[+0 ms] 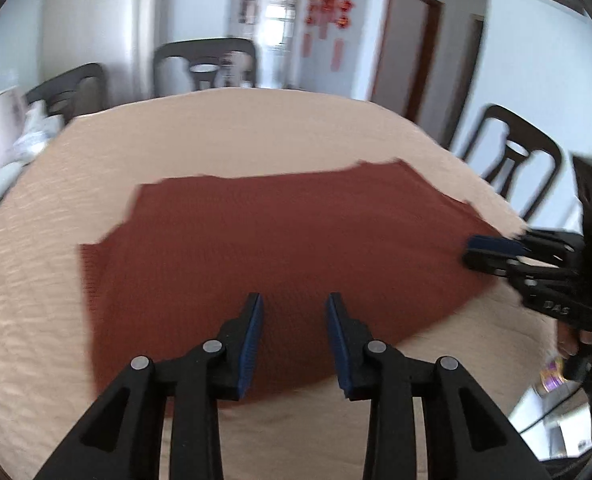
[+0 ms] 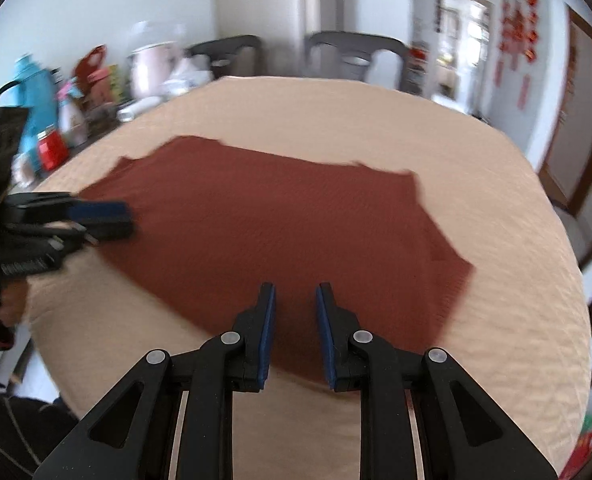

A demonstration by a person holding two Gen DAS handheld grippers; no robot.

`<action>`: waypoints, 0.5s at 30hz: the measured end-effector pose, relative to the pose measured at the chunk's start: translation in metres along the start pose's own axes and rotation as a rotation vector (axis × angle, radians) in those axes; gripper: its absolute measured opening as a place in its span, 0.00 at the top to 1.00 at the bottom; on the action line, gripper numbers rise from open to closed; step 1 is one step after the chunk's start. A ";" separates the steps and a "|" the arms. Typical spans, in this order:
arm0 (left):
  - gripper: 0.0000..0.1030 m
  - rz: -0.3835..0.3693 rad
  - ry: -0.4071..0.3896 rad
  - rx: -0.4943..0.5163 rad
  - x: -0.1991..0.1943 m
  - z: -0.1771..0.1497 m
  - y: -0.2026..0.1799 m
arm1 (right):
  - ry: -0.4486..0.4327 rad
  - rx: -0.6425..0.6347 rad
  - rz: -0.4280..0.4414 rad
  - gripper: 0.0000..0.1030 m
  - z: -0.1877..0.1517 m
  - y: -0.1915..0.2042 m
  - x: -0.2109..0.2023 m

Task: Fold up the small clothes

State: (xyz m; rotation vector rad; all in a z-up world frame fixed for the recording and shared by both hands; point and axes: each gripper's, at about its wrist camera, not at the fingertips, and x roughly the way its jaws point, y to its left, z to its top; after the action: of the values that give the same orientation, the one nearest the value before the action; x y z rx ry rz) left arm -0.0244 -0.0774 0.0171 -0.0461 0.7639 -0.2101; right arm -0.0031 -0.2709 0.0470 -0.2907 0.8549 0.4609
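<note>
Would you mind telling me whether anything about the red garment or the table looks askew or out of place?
Nothing stands out. The red garment lies spread flat on the beige tablecloth, with no bunching or spill in view. Both tongs, left and right, are open over its near edge. Motion blur hides fine detail.

We can read almost no writing here. In the left wrist view, the black body of the right gripper (image 1: 492, 252) carries pale letters near its lower edge; we make out what looks like "DAS", and the rest is blurred. The red hangings (image 1: 328, 4) on the far wall may bear characters, but they are too blurred for us to read in either view. We cannot make out any label on the jars and bottles (image 2: 51, 148) beside the table.
</note>
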 end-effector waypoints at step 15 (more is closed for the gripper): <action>0.66 0.145 0.006 -0.124 0.012 0.007 0.045 | -0.019 0.173 -0.034 0.80 0.014 -0.045 0.009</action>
State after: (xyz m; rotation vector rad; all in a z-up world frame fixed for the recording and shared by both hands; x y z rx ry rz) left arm -0.0034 -0.0361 0.0086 -0.1072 0.7819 -0.0255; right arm 0.0335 -0.3011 0.0514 -0.1408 0.8648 0.3550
